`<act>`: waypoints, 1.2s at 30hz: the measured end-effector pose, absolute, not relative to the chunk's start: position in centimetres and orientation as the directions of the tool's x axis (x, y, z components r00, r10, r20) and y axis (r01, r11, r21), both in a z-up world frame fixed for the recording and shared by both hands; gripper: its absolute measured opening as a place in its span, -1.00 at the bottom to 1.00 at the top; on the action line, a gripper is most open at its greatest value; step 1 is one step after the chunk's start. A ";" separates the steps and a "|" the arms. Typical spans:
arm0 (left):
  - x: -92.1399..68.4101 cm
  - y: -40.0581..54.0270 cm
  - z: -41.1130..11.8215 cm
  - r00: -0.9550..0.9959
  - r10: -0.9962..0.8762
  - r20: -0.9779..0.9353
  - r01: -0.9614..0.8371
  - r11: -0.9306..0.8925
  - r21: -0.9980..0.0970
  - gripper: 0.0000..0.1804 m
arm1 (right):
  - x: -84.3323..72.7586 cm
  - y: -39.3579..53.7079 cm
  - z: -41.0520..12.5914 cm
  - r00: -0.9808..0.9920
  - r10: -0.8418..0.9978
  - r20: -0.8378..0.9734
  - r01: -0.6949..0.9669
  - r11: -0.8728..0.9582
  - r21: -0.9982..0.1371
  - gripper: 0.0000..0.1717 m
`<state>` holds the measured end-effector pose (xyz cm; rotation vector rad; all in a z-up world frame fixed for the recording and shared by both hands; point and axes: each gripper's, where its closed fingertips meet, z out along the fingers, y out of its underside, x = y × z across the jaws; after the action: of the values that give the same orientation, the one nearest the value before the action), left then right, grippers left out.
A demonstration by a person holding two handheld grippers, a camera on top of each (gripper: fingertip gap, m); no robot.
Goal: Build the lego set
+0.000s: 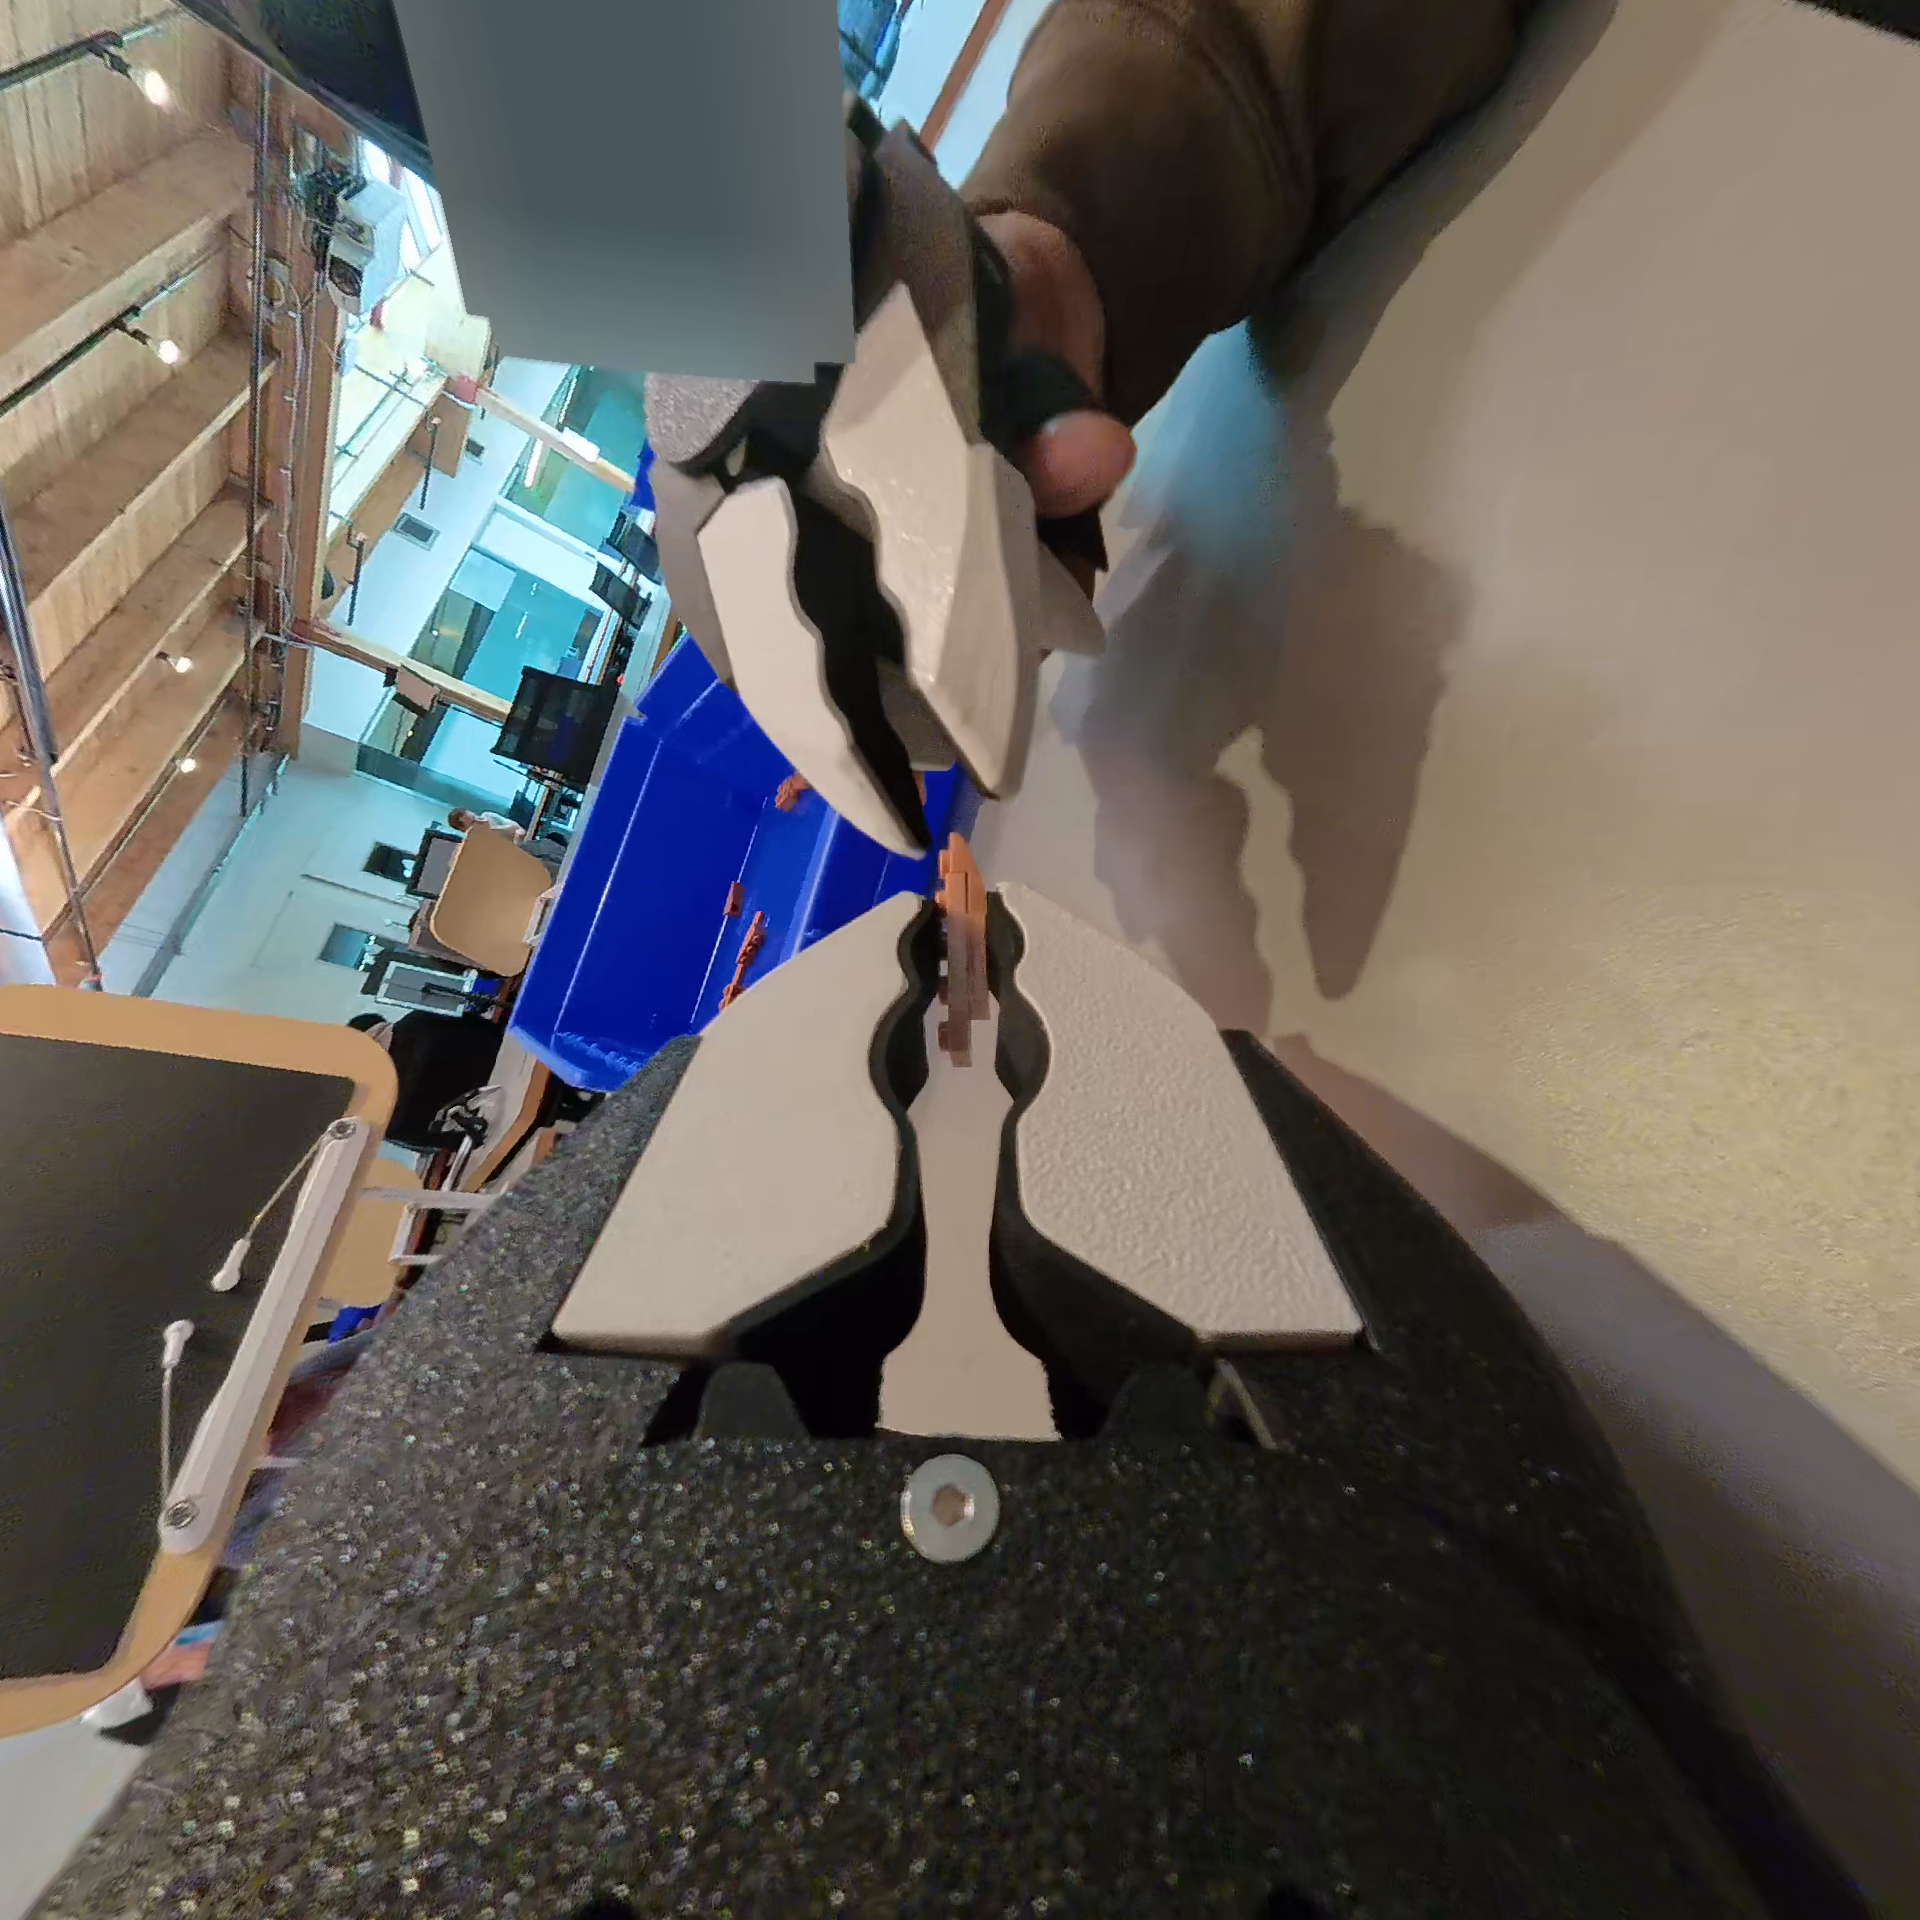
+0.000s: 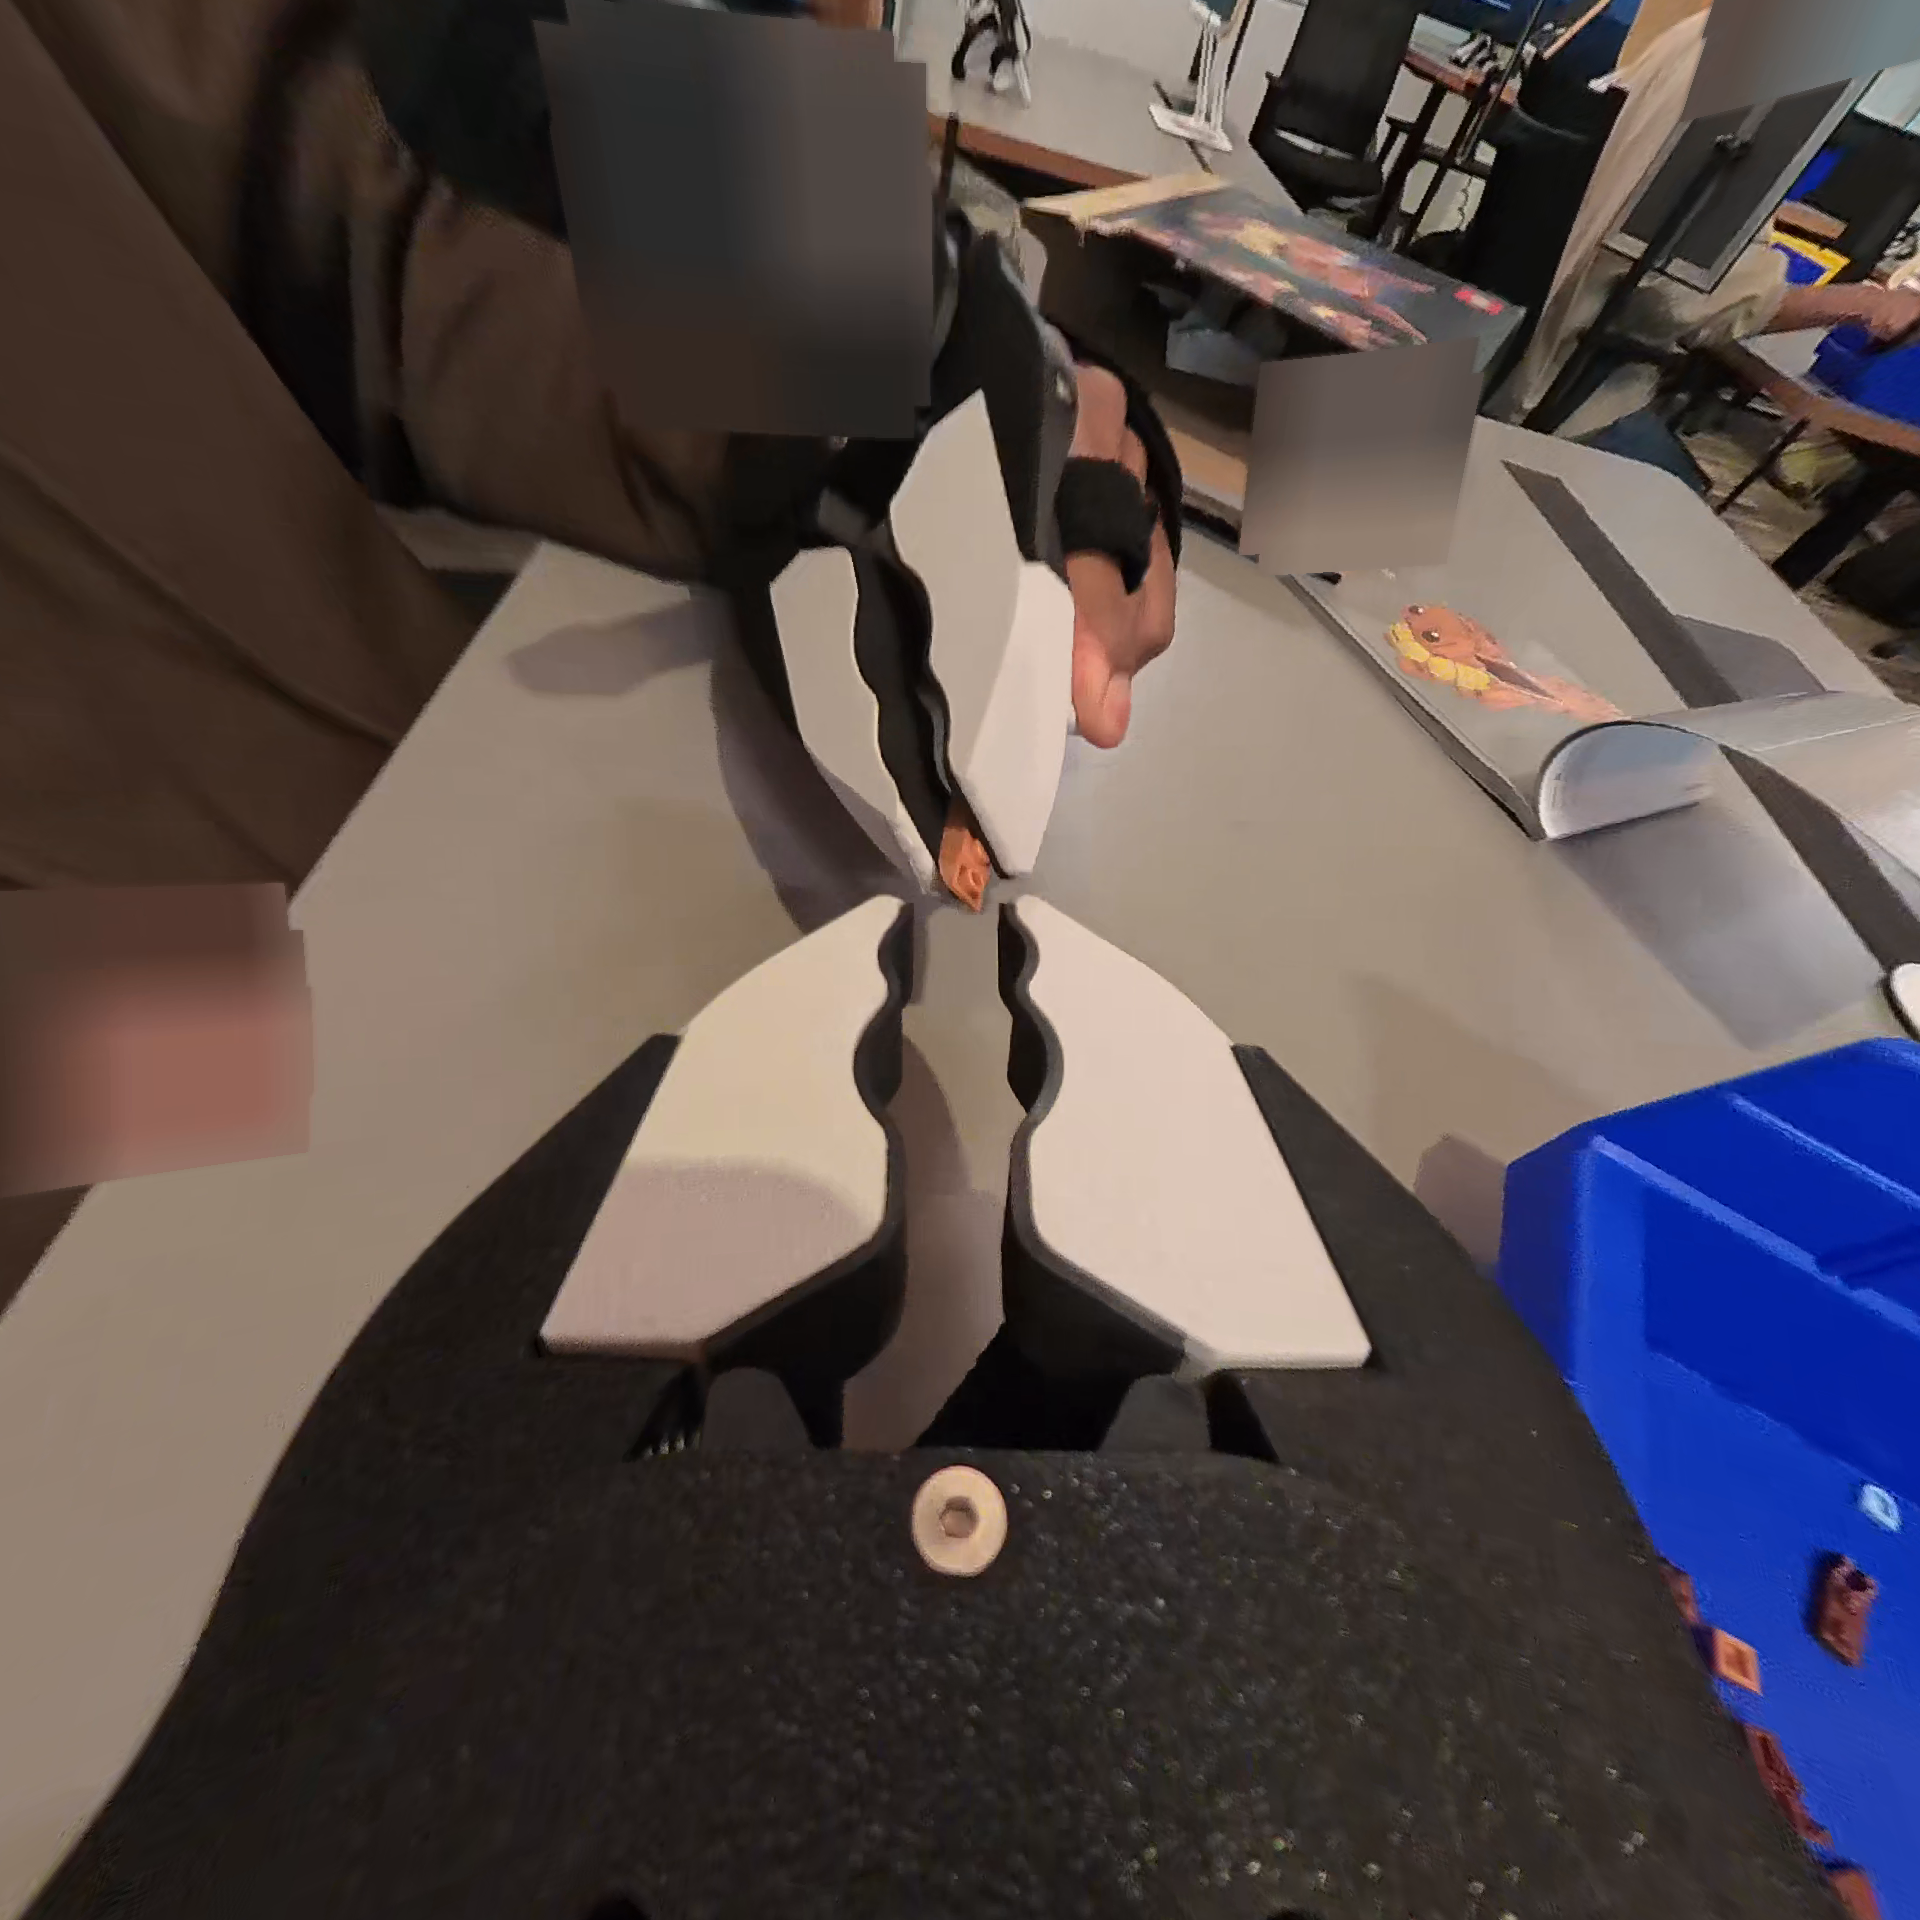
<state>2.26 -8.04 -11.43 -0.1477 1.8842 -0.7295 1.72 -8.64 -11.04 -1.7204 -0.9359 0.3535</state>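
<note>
Two hand-held grippers meet tip to tip above a pale grey table (image 2: 1299,987). The left gripper (image 1: 958,914) has its two white fingers clamped on a small stack of orange-brown toy bricks (image 1: 961,935), which stands upright between the black wavy pads and pokes out past the tips toward twelve o'clock. In the right wrist view the same brick piece (image 2: 966,868) shows at the tip of that gripper, pinched between the fingers just above centre. The right gripper (image 2: 956,920) points at it from six o'clock with its fingers (image 2: 1091,1039) a little apart; bare table shows in the gap between them and its pads hold nothing, though the tips sit just beside the end of the bricks. In the left wrist view the right gripper comes in from twelve o'clock, held by a hand (image 1: 1060,416) in a brown sleeve. A blue plastic bin (image 1: 665,894) lies at nine o'clock of the fingertips in that view, with a few loose brown bricks (image 1: 750,940) on its floor; in the right wrist view the bin (image 2: 1714,1299) sits at four o'clock. An open booklet (image 2: 1558,727) lies on the table at two o'clock.
</note>
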 end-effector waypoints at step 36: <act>2.5 -8.3 -10.6 -0.429 -0.488 -0.761 0.243 0.748 -0.617 -0.89 | 1.6 -8.0 -10.2 0.645 0.679 0.350 0.462 0.019 -0.887 -0.94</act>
<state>2.50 -8.30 -10.57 -0.1891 1.8423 -0.8260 1.55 -7.97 -10.20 -1.6201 -0.9595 0.2174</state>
